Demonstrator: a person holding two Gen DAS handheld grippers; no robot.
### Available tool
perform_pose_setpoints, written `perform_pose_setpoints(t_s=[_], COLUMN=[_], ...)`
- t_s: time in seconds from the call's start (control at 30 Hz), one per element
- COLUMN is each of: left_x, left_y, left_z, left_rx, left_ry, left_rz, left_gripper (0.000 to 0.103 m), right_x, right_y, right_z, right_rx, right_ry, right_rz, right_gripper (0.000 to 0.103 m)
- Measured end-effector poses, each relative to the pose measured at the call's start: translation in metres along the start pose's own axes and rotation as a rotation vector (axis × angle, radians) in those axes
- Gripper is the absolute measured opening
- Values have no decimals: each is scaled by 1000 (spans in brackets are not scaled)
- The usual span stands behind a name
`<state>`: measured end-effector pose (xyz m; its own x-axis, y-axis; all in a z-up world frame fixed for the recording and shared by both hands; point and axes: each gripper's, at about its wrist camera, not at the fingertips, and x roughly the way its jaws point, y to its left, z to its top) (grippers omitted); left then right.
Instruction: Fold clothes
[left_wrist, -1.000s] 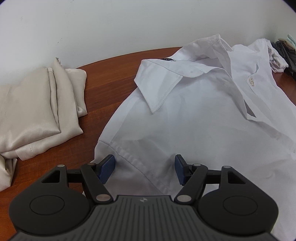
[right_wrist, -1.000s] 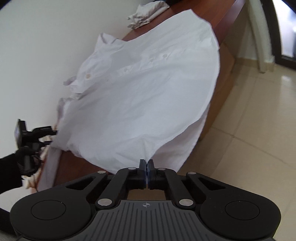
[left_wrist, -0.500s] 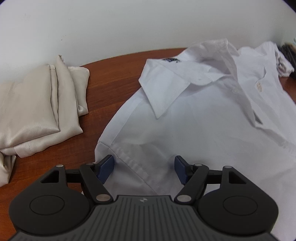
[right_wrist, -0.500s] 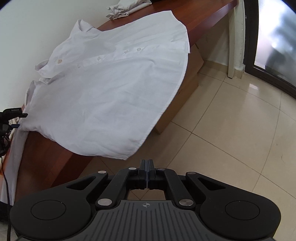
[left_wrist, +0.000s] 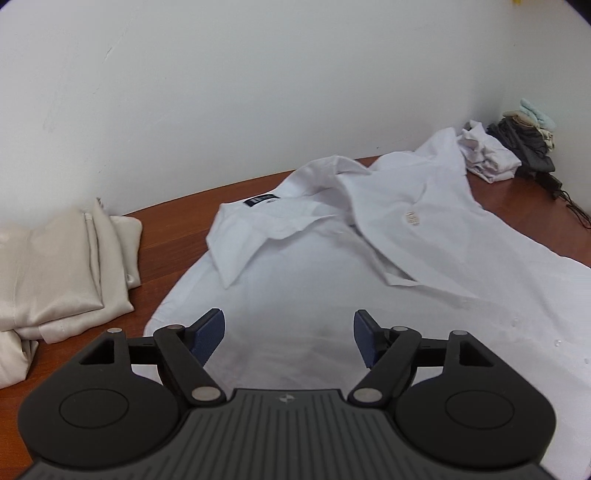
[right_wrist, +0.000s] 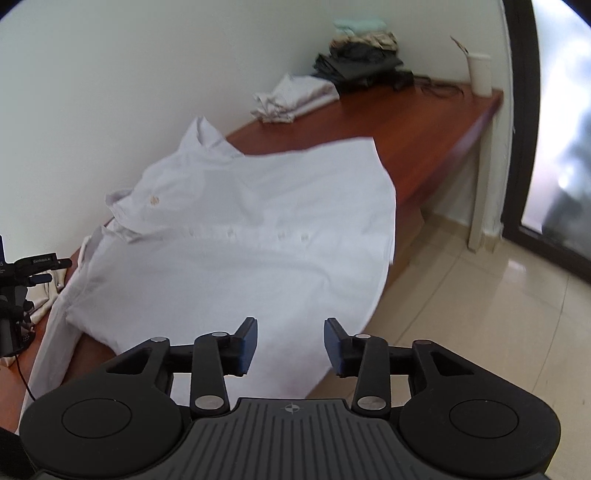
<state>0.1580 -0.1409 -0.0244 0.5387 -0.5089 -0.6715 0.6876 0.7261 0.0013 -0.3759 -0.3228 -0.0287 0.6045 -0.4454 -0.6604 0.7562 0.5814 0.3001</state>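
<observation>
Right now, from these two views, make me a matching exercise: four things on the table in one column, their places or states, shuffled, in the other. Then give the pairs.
Things
1. white shirt
2. beige folded cloth
3. dark clothes pile
4. white cup

Places or states
A. stacked in the far corner by the wall
B. spread open, hem hanging over the table edge
C. upright near the table's far end
D. folded, left of the shirt's collar

Pairs: 1-B, 2-D, 3-A, 4-C
</observation>
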Motion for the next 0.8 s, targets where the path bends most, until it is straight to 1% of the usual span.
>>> perform_pose_setpoints(t_s=[0.1,0.27,0.43,0.6,0.8], left_x=[-13,-37,-57,-63,-52], left_y=[-23,-72,-126,-174,-227], left_z=[1,0,-12,-27,-36], left_rx=[0,1,-33,-62,-46], left_ry=[-8,-33,-56,-53,-54], left_rz=[-7,9,25,38,57], left_gripper=[82,83,84,85,85], right_x=[0,6,13,26,56], right_y=[-12,-43,-83,-121,-161], right_z=[24,65,104,140,184], right_rx=[-43,-117,-188,-260,-303], right_ry=[-13,-17,-15,1,11], right_rz=[29,72,116,143,157], right_gripper=[50,52,53,53,55])
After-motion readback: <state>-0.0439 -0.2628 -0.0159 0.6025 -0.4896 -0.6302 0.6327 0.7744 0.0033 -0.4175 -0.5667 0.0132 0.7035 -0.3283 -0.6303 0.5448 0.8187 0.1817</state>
